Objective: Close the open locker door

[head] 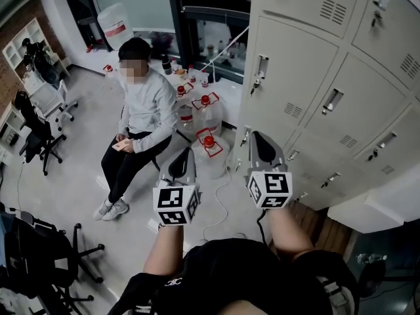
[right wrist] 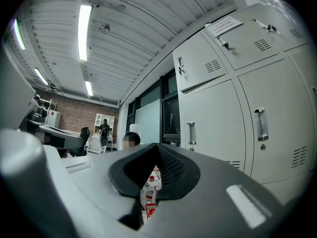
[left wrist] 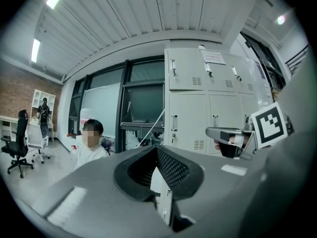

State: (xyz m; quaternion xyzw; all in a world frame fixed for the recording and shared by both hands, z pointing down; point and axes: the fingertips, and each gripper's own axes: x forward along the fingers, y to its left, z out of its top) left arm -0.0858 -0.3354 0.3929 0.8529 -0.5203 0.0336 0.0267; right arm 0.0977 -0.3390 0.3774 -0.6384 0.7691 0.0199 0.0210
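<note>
Pressed together and empty, both pairs of jaws pointed forward, the left gripper [head: 184, 155] beside the right gripper [head: 259, 140]. Only the head view showed a pale door panel [head: 371, 209] jutting from the lockers [head: 308, 77] at lower right, probably the open one. It lay right of both grippers, nearer the right one, with its hinge side hidden. Both gripper views showed only shut doors, and a seated person [head: 147, 104] off to the left.

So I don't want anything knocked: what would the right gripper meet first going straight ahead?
Likely the red-capped water jugs on the floor, visible past the right gripper's shut fingers; lockers stand to its right. Depth is unclear.
</note>
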